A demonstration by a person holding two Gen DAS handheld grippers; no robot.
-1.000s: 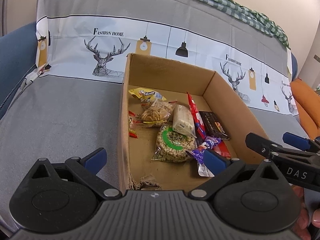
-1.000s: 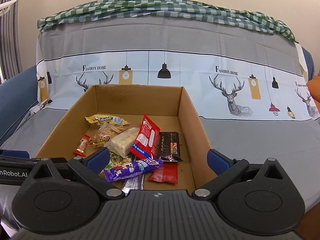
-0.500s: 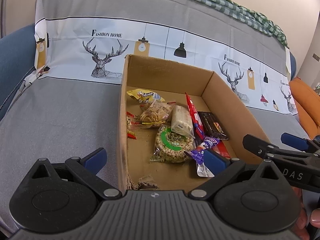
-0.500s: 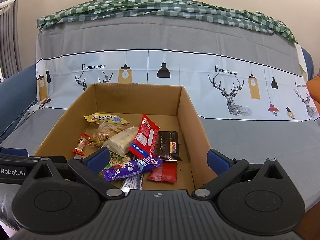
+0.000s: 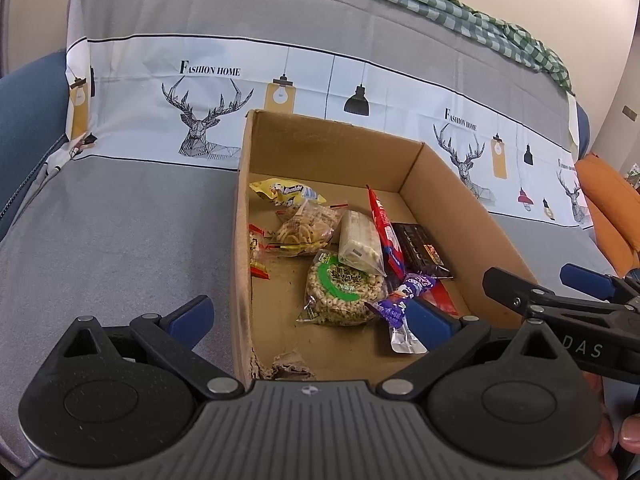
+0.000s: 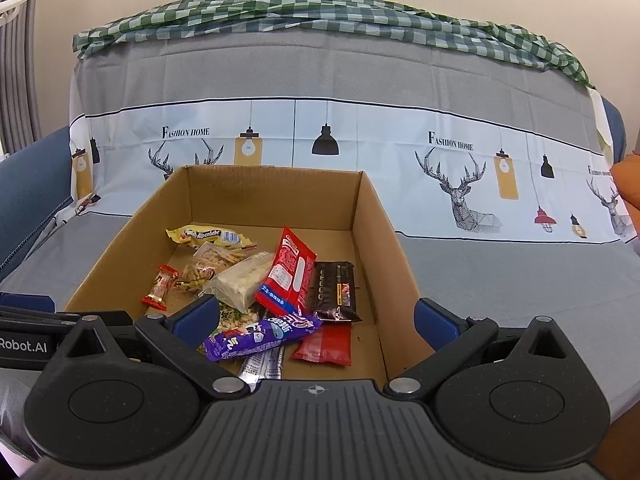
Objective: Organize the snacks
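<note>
An open cardboard box (image 5: pixel 452 184) (image 6: pixel 272 188) sits on a covered sofa and holds several snack packets. Among them are a yellow packet (image 5: pixel 286 192) (image 6: pixel 208 236), a round green-labelled cracker pack (image 5: pixel 340 294), a pale bar (image 5: pixel 358 242) (image 6: pixel 240 280), a red packet (image 6: pixel 290 272), a dark packet (image 6: pixel 334 290) and a purple packet (image 6: pixel 264 334) (image 5: pixel 404 292). My left gripper (image 5: pixel 308 318) is open and empty at the box's near edge. My right gripper (image 6: pixel 314 316) is open and empty over the box's near end; it also shows in the left wrist view (image 5: pixel 548 288).
The sofa cover (image 6: pixel 500 272) is grey with a white deer-print band. A green checked cloth (image 6: pixel 320 12) lies along the backrest. An orange cushion (image 5: pixel 608 204) is at the far right. Blue upholstery (image 5: pixel 24 112) shows at the left.
Both views have shifted only slightly; the grippers stay open and the snacks in the box have not moved.
</note>
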